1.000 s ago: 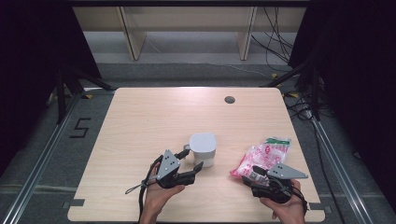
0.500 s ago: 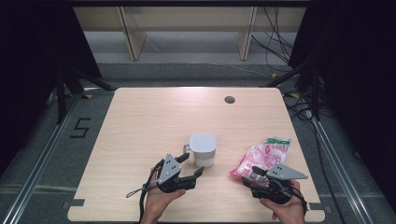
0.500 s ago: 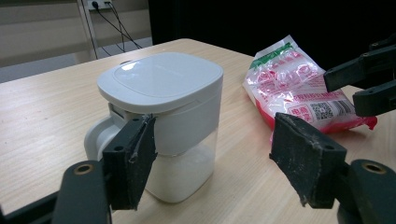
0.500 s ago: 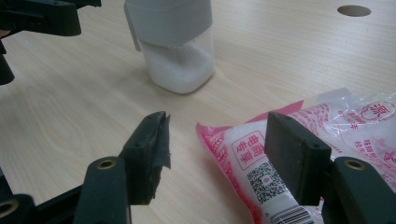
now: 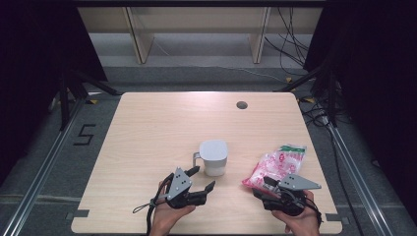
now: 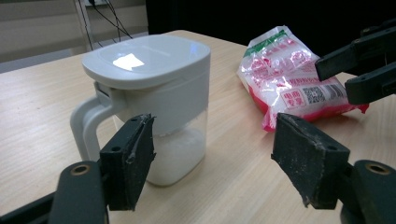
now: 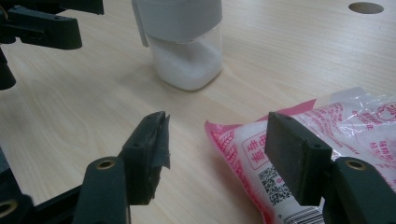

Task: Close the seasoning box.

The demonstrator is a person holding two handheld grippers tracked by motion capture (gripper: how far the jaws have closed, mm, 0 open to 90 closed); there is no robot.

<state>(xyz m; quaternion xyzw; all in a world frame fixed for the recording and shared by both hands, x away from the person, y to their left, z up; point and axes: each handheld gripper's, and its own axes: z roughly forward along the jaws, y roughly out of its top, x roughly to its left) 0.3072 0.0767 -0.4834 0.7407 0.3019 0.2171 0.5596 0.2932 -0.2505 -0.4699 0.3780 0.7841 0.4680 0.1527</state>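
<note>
Clearly, in the high view the white jug stands mid-bench; the left gripper sits just in front of its handle, the sugar bag to the jug's right at the right gripper.

From the left gripper view, its jaws have just been opening, nothing between them: square up to the handle before closing.

From the right gripper view, jaws stand apart astride the bag's corner, not pinching; bite deeper.
</note>
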